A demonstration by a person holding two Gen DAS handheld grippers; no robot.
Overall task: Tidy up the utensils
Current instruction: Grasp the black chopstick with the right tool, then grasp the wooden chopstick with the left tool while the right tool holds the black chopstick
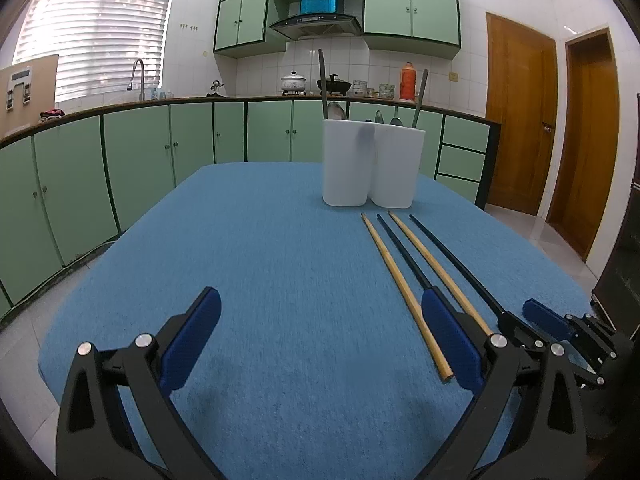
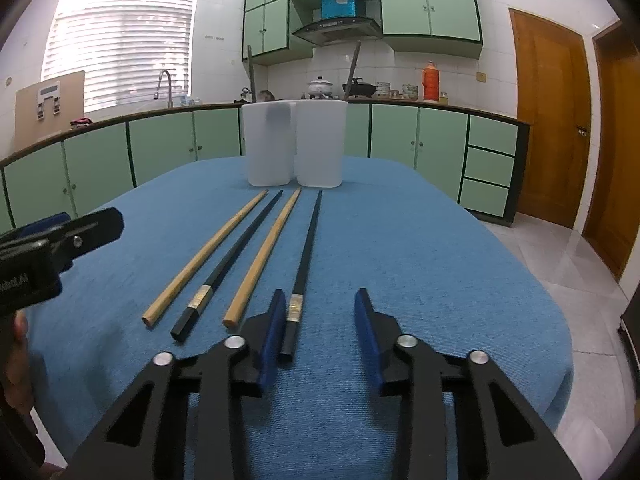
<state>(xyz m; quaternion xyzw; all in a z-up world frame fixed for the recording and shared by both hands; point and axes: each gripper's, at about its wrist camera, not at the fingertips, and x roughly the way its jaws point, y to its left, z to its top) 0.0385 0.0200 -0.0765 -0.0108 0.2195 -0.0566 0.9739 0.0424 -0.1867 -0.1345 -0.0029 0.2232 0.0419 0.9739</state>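
Note:
Four chopsticks lie side by side on the blue tablecloth (image 2: 400, 248), two of them wooden (image 2: 204, 256) (image 2: 264, 256) and two black (image 2: 240, 244) (image 2: 306, 248). My right gripper (image 2: 319, 300) sits low over the near end of the rightmost black chopstick. That end lies between the jaws, close to the left pad (image 2: 274, 320), and the right pad stands clear of it. My left gripper (image 1: 320, 300) is wide open over bare cloth, left of the chopsticks (image 1: 404, 288). Two white holders (image 1: 372, 164) stand beyond the tips, with spoons and handles sticking out of them.
The table's rounded edge drops to a tiled floor (image 2: 560, 248) on the right. Green cabinets (image 1: 140, 152) and a counter with pots run behind the table. Wooden doors (image 1: 520, 120) are at the far right. Part of a hand shows at the left edge of the right wrist view.

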